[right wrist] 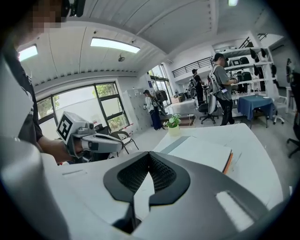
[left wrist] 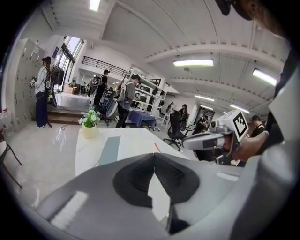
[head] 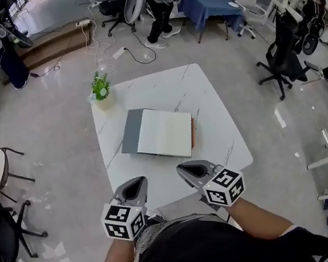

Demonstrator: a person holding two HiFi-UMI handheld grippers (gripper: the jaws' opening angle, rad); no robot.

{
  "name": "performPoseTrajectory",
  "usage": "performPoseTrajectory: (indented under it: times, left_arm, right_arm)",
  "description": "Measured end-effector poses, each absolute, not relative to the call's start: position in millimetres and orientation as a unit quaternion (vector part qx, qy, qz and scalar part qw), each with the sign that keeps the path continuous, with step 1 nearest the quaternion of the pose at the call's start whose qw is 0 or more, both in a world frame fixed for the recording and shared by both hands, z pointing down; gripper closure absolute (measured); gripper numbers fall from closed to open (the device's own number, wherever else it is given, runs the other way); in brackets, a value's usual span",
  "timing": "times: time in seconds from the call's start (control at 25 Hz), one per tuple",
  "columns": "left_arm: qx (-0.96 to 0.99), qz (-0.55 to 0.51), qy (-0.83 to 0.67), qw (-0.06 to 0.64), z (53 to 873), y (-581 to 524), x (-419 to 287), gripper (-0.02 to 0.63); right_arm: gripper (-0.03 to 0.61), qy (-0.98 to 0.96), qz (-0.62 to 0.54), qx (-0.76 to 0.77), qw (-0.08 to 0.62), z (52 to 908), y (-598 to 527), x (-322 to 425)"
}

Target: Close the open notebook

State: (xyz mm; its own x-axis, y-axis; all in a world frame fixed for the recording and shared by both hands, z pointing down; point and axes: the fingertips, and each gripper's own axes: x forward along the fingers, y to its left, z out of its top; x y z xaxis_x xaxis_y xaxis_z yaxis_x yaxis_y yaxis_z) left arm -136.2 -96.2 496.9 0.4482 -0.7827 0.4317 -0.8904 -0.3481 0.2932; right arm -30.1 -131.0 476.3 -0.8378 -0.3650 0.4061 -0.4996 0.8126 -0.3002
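I read the notebook (head: 161,133) as open, lying flat near the middle of the white bench (head: 162,86); the blank pages face up; a grey cover shows along its 9 o'clock side and an orange edge along its 3 o'clock side. A plant (head: 100,88) in a pale pot stands at the bench corner, at about 11 o'clock from the notebook and apart from it.

In the head view I see the left claw (head: 140,180) at about 7 o'clock from the notebook and the right claw (head: 181,168) between 5 and 6 o'clock; both sit over the near bench edge, side by side, clear of the notebook, with tips aimed toward 12 o'clock.

In the left gripper view, the left claw (left wrist: 153,155) has its jaws pressed together at the tips, with nothing between them; the notebook (left wrist: 112,147) and plant (left wrist: 89,123) lie beyond.

In the right gripper view, the right claw (right wrist: 149,153) is likewise pressed together and empty; the notebook (right wrist: 199,152) lies ahead toward 1 o'clock, with the plant (right wrist: 173,124) behind it.
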Motion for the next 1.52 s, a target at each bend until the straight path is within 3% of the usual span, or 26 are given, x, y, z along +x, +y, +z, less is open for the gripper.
performPoseTrajectory:
  times: [0.64,1.52]
  left_arm:
    - [0.818,0.119,-0.493,0.271,522.4,-125.7,-204.2,0.555]
    - [0.79,0.113,-0.54,0.269,520.6,-140.7,-155.2,0.555]
  right_arm:
    - [0.578,-0.932,0.166,0.276,0.163,488.9,-146.5,-89.9]
    - [0.578,-0.953,0.161,0.178,0.187,508.7,-167.4,-76.7]
